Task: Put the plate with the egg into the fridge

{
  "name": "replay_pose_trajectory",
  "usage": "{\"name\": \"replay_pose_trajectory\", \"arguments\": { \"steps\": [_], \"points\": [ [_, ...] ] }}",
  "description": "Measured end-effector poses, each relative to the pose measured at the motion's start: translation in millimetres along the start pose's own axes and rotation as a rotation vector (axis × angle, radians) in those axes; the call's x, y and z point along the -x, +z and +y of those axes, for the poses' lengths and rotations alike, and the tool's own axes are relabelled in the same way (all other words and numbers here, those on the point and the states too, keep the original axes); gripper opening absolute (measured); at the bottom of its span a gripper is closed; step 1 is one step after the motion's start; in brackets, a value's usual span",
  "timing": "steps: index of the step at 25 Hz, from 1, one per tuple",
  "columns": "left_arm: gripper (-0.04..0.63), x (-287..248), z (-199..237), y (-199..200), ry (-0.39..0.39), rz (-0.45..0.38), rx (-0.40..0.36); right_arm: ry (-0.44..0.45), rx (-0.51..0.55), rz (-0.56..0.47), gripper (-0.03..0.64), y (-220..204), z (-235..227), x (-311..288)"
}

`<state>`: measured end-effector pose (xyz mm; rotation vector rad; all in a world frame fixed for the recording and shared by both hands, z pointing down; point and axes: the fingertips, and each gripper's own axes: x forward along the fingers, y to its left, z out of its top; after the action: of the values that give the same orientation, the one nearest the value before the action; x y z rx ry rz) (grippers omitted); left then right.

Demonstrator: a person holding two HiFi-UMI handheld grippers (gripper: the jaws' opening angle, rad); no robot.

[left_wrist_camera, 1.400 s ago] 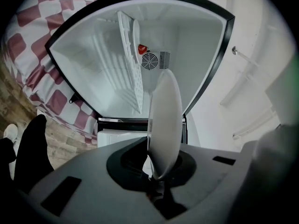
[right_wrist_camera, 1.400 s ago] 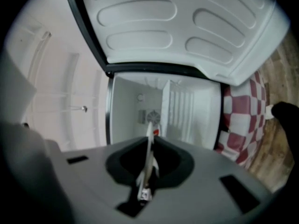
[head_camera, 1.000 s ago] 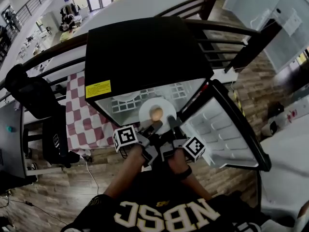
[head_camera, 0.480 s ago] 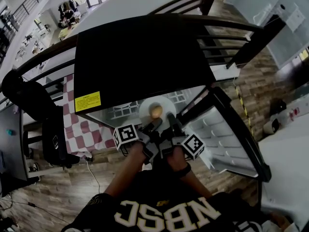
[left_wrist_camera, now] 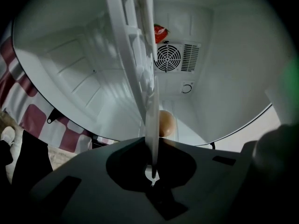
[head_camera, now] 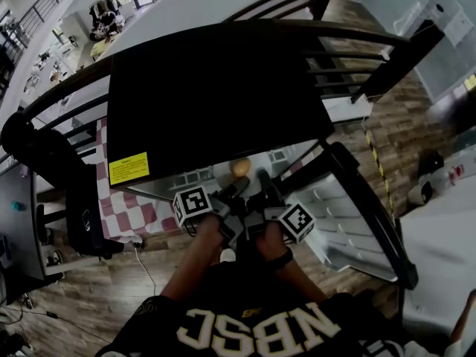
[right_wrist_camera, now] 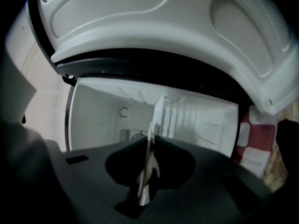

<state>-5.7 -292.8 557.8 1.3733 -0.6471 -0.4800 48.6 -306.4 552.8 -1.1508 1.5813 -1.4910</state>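
Head view: ahead of the left gripper (head_camera: 239,190), the plate (left_wrist_camera: 152,106) lies almost wholly hidden under the fridge (head_camera: 216,95) top; only the egg (head_camera: 239,167) shows. Left gripper view: beyond the jaws, the plate's edge covers part of the egg and of a red item (left_wrist_camera: 160,33). Print on the yellow label (head_camera: 129,168) is too small to read.

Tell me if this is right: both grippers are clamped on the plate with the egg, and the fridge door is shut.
Not quite: the head view shows the fridge door standing open. The rest holds: the left gripper and the right gripper are each clamped on the plate with the egg.
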Motion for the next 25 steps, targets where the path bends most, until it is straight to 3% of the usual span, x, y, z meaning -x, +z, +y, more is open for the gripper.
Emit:
{"name": "replay_pose_trajectory", "arguments": {
  "steps": [17, 21, 25],
  "points": [
    [0.037, -5.7, -0.9, 18.1, -0.009, -0.007, 0.003, -0.009, 0.006, 0.004, 0.041, -1.5, -0.5, -13.8],
    [0.037, -6.8, -2.6, 17.5, -0.023, 0.012, -0.004, 0.030, 0.050, 0.026, 0.041, -1.1, -1.6, -16.5],
    [0.037, -6.2, -4.7, 18.9, -0.058, -0.027, -0.034, 0.061, 0.129, 0.067, 0.041, -2.3, 3.7, -19.5]
  ]
}}
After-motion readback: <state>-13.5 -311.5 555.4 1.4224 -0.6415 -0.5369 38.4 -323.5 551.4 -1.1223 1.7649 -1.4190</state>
